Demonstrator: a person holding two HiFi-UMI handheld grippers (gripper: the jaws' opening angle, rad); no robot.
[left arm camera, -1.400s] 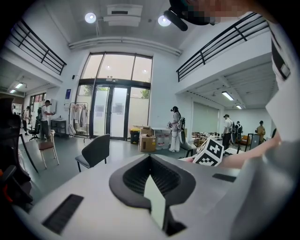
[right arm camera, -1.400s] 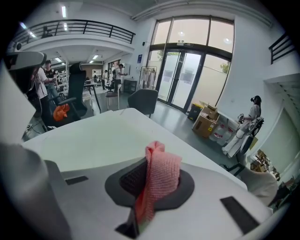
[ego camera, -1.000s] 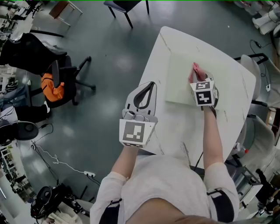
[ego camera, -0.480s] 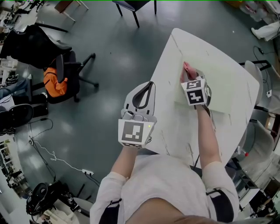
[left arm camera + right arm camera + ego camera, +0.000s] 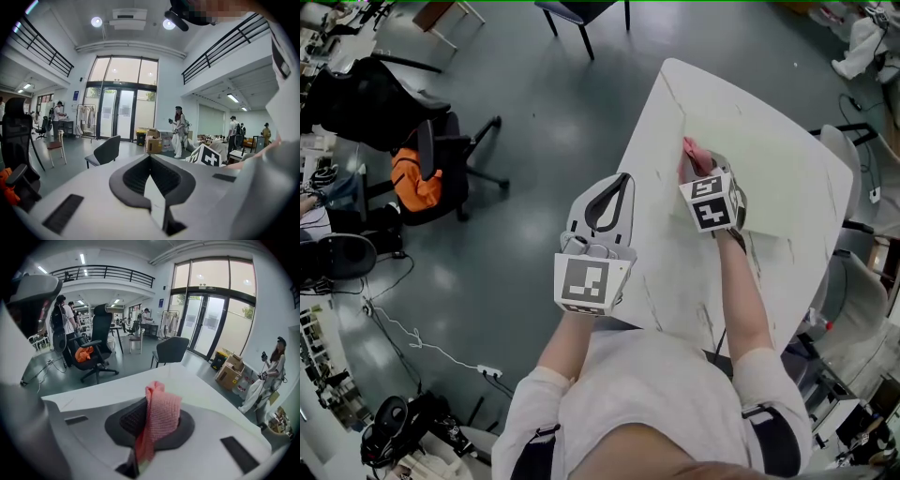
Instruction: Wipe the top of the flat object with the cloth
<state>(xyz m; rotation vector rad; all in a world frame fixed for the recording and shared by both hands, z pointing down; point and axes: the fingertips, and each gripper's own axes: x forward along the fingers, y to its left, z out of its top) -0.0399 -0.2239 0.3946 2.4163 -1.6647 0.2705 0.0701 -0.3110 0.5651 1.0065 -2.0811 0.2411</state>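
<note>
Right hand-held gripper (image 5: 697,175) clamped on pink cloth (image 5: 688,153), its long axis along the jaws, over flat board (image 5: 778,173).

Pink cloth (image 5: 158,418), apparently coarse-knit, matt

The cloth (image 5: 688,153) is pink with a coarse knitted weave, bunched into an upright fold and pinched between the jaws of the right tool (image 5: 697,172). It sits at the near left edge of the flat object (image 5: 778,169), a pale greenish-white board lying flat on the white surface (image 5: 675,272).
</note>
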